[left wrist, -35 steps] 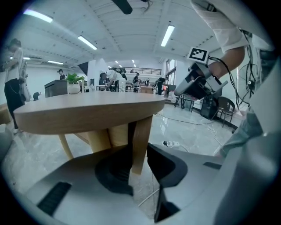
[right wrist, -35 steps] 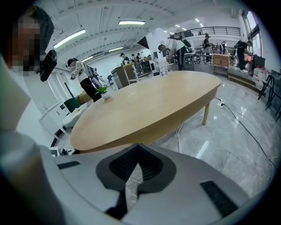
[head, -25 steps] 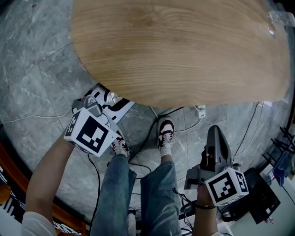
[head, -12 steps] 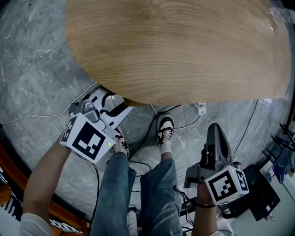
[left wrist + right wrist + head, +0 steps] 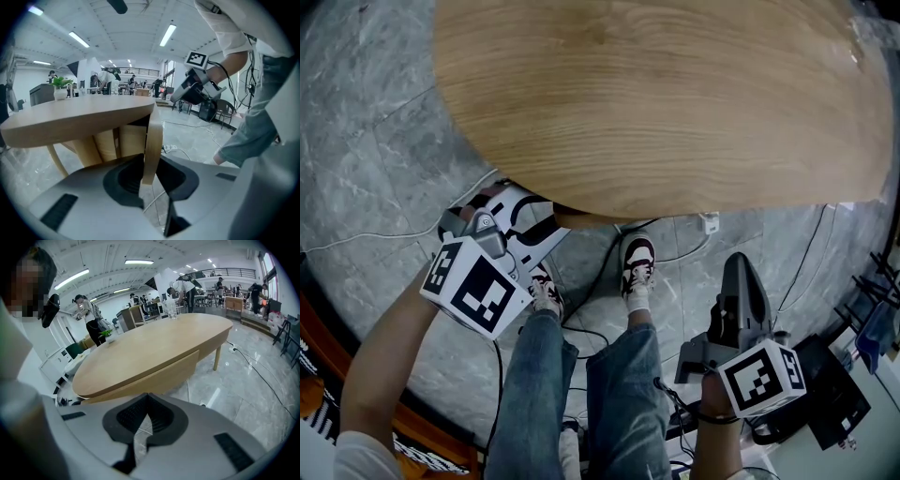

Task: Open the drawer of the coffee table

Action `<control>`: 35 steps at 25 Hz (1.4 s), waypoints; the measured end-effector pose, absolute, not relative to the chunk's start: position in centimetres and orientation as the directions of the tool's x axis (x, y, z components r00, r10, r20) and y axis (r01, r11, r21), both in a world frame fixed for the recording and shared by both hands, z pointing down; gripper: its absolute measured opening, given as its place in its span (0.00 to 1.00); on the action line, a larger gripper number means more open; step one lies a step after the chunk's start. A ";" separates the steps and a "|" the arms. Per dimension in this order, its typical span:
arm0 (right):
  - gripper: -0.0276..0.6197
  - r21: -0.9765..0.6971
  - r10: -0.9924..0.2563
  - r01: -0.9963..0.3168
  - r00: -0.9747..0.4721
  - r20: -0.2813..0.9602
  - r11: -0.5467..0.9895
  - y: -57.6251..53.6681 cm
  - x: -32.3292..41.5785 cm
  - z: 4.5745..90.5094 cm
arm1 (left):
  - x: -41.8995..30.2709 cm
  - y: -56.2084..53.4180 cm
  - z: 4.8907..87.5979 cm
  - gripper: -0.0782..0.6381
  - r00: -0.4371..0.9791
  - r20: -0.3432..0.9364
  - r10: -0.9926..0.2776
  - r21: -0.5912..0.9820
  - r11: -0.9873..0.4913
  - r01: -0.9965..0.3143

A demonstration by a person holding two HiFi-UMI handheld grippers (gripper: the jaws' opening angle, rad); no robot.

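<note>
Closing on the drawer front (image 5: 152,136) (upright between its pads (image 5: 124,180)), the left claw (image 5: 149,171) grips it.

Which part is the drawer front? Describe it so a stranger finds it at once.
Find the big oval wooden table. Under its top, at the edge by the person's left, the drawer front hangs as a thin, curved wooden strip, between the closing jaws of the left claw. Unlike the thicker blocks behind it, it is slim and seen edge-on.
</note>
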State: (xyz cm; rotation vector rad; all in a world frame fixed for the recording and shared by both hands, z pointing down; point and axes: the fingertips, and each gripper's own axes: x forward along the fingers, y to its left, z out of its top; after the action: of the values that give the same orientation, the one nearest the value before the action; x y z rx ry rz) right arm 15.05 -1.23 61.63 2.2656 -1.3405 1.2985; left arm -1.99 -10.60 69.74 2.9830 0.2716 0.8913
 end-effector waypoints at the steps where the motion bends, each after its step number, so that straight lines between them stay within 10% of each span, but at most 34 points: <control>1: 0.04 -0.243 -0.606 -0.782 0.205 0.769 -0.573 -1.1 15.0 61.7 | -2.1 -10.0 69.6 0.21 0.820 0.540 0.189 0.068 -0.981 0.181; 35: 0.04 -0.225 -0.604 -0.792 0.214 0.768 -0.567 2.6 16.1 60.5 | -5.3 2.6 67.5 0.21 0.752 0.557 0.353 0.151 -0.933 0.327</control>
State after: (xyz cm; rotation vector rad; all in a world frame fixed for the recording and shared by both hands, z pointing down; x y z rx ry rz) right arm 16.08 2.56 60.51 2.2696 -1.3302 1.2768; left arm -5.29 2.56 67.47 2.8989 0.5631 0.9351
